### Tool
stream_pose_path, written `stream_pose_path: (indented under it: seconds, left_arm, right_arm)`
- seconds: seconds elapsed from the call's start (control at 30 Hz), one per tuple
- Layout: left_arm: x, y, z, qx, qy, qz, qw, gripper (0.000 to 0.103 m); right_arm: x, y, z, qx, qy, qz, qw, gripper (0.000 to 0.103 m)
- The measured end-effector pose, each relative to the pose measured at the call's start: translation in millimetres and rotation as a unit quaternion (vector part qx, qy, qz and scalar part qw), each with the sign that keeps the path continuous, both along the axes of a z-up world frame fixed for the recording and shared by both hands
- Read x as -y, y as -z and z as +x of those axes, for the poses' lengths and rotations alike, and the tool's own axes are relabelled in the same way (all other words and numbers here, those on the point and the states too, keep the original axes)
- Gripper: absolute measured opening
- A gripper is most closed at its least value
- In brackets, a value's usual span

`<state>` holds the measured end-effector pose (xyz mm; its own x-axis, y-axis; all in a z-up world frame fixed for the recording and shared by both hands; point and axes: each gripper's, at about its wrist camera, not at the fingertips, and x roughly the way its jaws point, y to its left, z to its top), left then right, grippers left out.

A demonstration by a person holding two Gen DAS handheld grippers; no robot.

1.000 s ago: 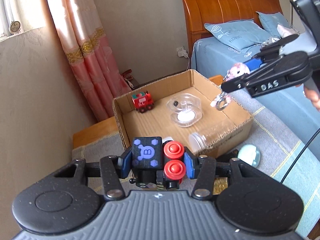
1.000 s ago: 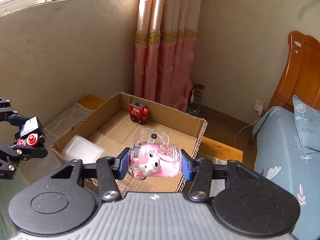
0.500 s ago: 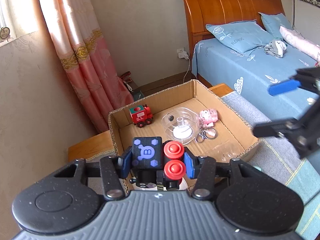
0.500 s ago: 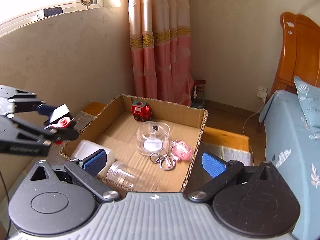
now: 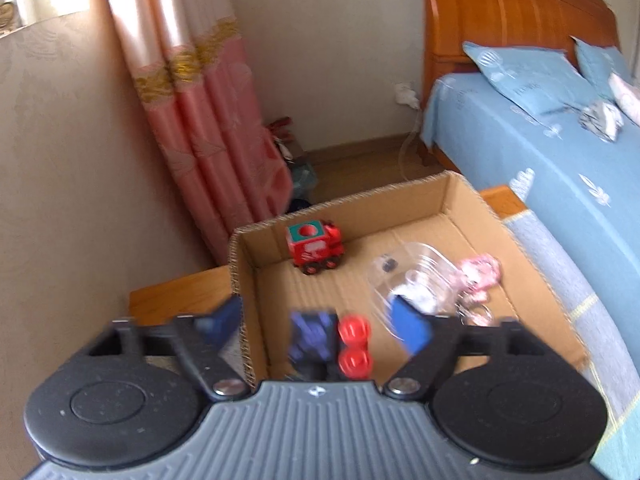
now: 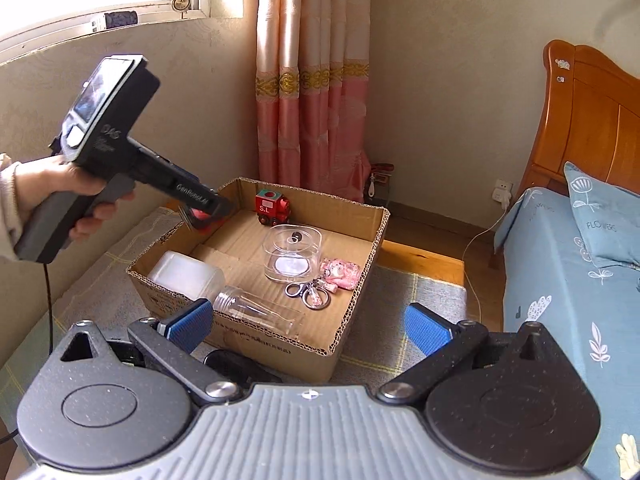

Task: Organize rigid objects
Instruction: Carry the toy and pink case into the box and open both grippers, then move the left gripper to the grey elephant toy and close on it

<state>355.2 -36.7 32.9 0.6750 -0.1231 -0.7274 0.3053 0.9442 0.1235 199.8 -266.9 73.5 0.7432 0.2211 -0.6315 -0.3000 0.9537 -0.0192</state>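
A blue-sheeted bed (image 6: 568,280) with a wooden headboard (image 6: 592,128) fills the right side, and a pink curtain (image 6: 316,92) hangs behind the open cardboard box (image 6: 348,320) on the grey mat. Over the box's left wall the left gripper (image 5: 320,328) hangs with its jaws spread wide; the blurred black-and-red button toy (image 5: 330,344) sits between them, touching neither pad. The right gripper (image 6: 308,326), also spread wide and empty, hovers before the box's near wall. Inside lie a white container (image 6: 184,274), a clear bottle (image 6: 256,314) on its side, a clear dome case (image 6: 292,254), a red toy train (image 6: 272,208) by the far wall, and a pink keychain (image 6: 338,274) just beside the dome.
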Motion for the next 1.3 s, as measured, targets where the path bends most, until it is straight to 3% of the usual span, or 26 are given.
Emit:
stream_pose_path:
  seconds: [0.17, 0.7, 0.9, 1.17, 1.3]
  left_arm:
    - [-12.4, 0.9, -12.5, -0.003, -0.001, -0.019, 0.9998, 0.094]
    - [-25.4, -12.6, -86.9, 0.037, 0.011, -0.006, 0.9993, 0.099]
    - [-20.1, 1.8, -125.2, 0.038, 0.022, -0.014, 0.9989, 0.1]
    - [-4.6, 27.1, -170.7, 0.031, 0.032, -0.009, 0.999, 0.1]
    - [4.6, 36.7, -190.5, 0.019, 0.046, -0.029, 0.9983, 0.102]
  right_arm:
    - [-3.7, 1.1, -3.4, 0.0, -0.003, 0.0, 1.0, 0.103]
    - [-24.9, 7.9, -32.7, 0.002, -0.004, 0.003, 1.0, 0.103]
    - [-27.6, 37.2, -52.6, -0.009, 0.038, -0.01, 0.999, 0.103]
    - [-29.7, 96.2, -77.3, -0.065, 0.076, -0.022, 0.995, 0.103]
    - [-25.7, 116.1, -85.0, -0.085, 0.095, -0.026, 0.992, 0.103]
